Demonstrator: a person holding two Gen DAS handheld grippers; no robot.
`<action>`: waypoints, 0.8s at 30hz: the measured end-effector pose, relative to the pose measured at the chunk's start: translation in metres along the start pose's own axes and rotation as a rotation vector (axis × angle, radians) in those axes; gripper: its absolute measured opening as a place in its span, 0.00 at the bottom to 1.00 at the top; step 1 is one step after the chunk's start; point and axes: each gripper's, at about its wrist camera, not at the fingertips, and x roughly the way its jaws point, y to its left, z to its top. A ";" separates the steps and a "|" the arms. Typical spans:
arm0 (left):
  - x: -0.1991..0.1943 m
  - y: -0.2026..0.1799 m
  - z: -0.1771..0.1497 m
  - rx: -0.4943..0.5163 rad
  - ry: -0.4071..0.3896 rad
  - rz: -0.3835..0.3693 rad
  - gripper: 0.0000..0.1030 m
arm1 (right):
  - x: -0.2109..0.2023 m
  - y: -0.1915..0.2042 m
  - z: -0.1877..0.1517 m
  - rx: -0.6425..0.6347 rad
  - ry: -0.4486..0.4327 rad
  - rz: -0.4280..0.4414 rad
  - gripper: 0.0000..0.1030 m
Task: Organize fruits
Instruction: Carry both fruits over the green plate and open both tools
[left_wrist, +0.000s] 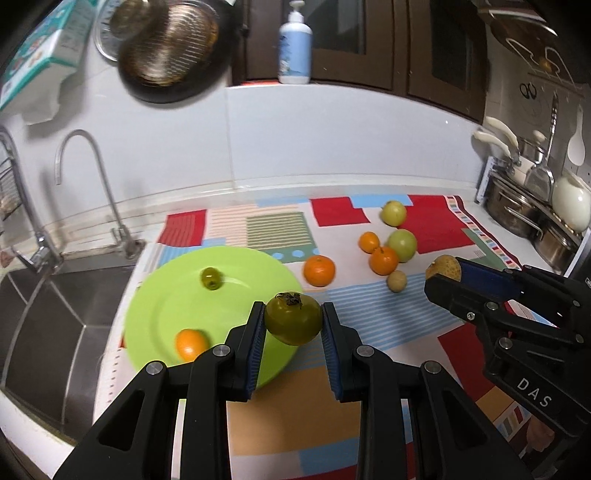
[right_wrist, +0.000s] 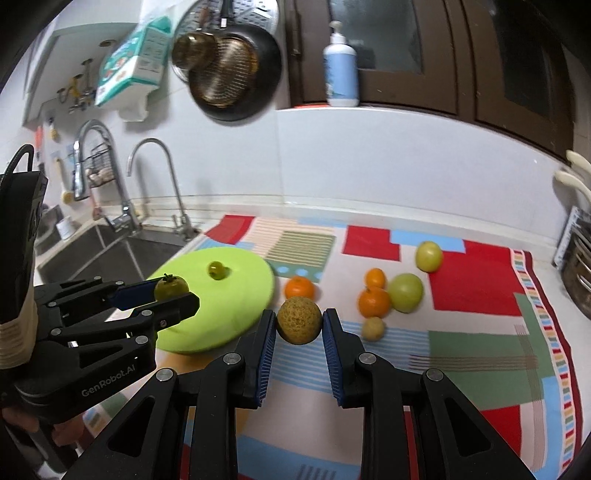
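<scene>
My left gripper (left_wrist: 293, 319) is shut on a dark green tomato-like fruit (left_wrist: 293, 318), held above the near right rim of a lime green plate (left_wrist: 166, 314). On the plate lie a small green fruit (left_wrist: 211, 278) and a small orange (left_wrist: 190, 344). My right gripper (right_wrist: 299, 320) is shut on a brown speckled round fruit (right_wrist: 299, 319), held over the patterned cloth (right_wrist: 480, 280). Loose on the cloth are oranges (right_wrist: 299, 287) (right_wrist: 373, 302) (right_wrist: 375, 277), two pale green fruits (right_wrist: 405, 292) (right_wrist: 429, 256) and a small tan fruit (right_wrist: 373, 328). The left gripper (right_wrist: 173, 291) also shows in the right wrist view.
A steel sink (left_wrist: 55, 306) with two taps (left_wrist: 110, 206) lies left of the plate. Pots and utensils (left_wrist: 532, 210) stand at the right end of the counter. A pump bottle (left_wrist: 294, 44) sits on the ledge behind. Pans (right_wrist: 229, 66) hang on the wall.
</scene>
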 end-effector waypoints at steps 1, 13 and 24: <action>-0.002 0.002 0.000 -0.003 -0.005 0.006 0.29 | 0.000 0.003 0.001 -0.005 -0.003 0.006 0.26; -0.021 0.043 0.001 -0.050 -0.031 0.076 0.29 | 0.006 0.046 0.017 -0.061 -0.033 0.086 0.26; -0.004 0.086 0.011 -0.038 0.002 0.100 0.29 | 0.044 0.076 0.037 -0.063 -0.003 0.123 0.26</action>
